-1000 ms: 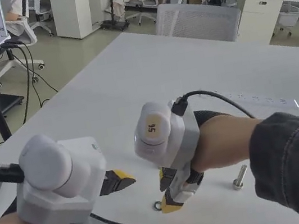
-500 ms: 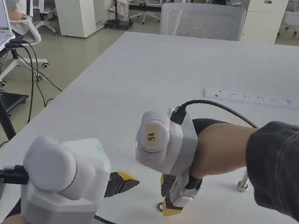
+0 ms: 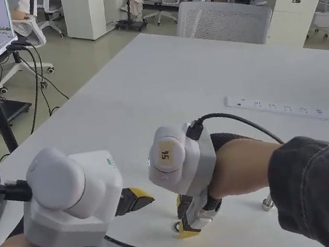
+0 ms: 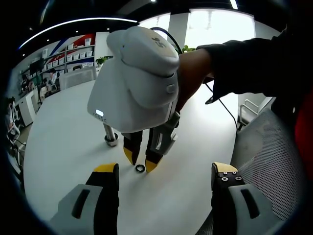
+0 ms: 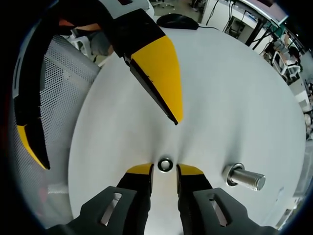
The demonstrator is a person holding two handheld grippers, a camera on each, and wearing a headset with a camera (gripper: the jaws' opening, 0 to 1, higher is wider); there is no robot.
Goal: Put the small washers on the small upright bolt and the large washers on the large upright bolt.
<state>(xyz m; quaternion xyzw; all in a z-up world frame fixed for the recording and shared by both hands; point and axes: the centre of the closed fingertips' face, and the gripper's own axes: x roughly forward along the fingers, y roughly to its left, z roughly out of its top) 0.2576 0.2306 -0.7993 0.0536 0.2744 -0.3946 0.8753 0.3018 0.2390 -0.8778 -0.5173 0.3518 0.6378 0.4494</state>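
Your right gripper (image 5: pixel 165 169) points down at the white table (image 5: pixel 234 88), and its two yellow-tipped jaws stand only a little apart, one on each side of a small dark metal washer (image 5: pixel 165 164). A thin gap shows on both sides of the ring, so the jaws are not pinching it. The washer lies flat on the table with its hole facing up. Just beside it stands a silver threaded bolt (image 5: pixel 243 176); in the left gripper view its long axis is upright, with the wide head down on the table and the threaded end up. Which size of bolt this is, I cannot tell. Your left gripper (image 4: pixel 165 169) is held low, facing the right one, with its jaws spread wide and nothing between them. The washer is near the table edge on your side, where a grey mesh chair (image 5: pixel 58 83) stands. In the head view the surface beyond the grippers is open up to a white power strip (image 3: pixel 278 108), which lies well apart from the bolt.
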